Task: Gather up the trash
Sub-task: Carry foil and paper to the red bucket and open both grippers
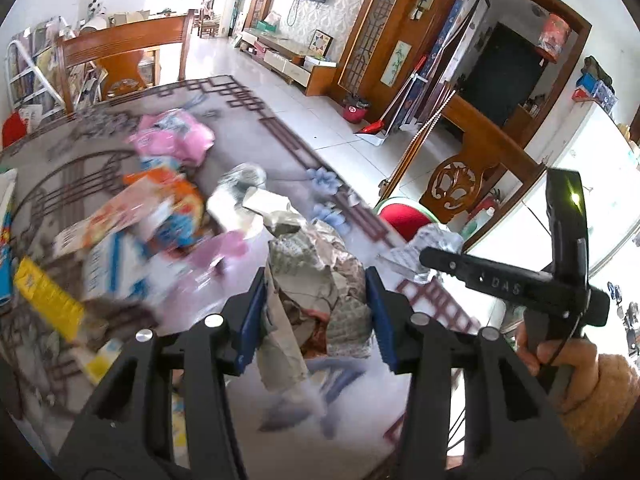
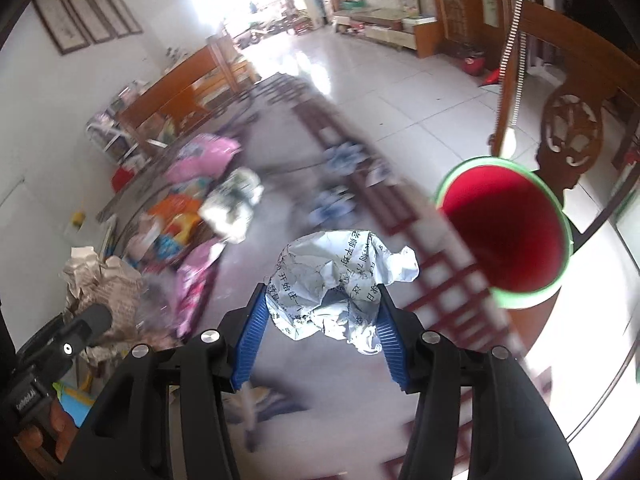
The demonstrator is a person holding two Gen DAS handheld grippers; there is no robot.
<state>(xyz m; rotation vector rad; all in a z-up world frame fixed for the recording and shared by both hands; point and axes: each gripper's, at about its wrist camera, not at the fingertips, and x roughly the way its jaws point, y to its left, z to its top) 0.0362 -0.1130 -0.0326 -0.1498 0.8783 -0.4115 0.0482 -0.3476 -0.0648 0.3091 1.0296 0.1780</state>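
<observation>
A crumpled newspaper wad [image 1: 316, 300] is sitting between the left gripper [image 1: 316, 316] pads, above the patterned tabletop [image 1: 256, 140]; the heap of colourful wrappers [image 1: 160, 208] is lying to its left, the red green-rimmed bin [image 2: 508, 236] standing beyond the tabletop's right edge.

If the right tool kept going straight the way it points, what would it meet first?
Probably the patterned tabletop just beyond the crumpled white printed paper held by the right tool; depth is unclear.

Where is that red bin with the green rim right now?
In the right wrist view the red bin sits off the table's right edge, below the carved wooden chair.
</observation>
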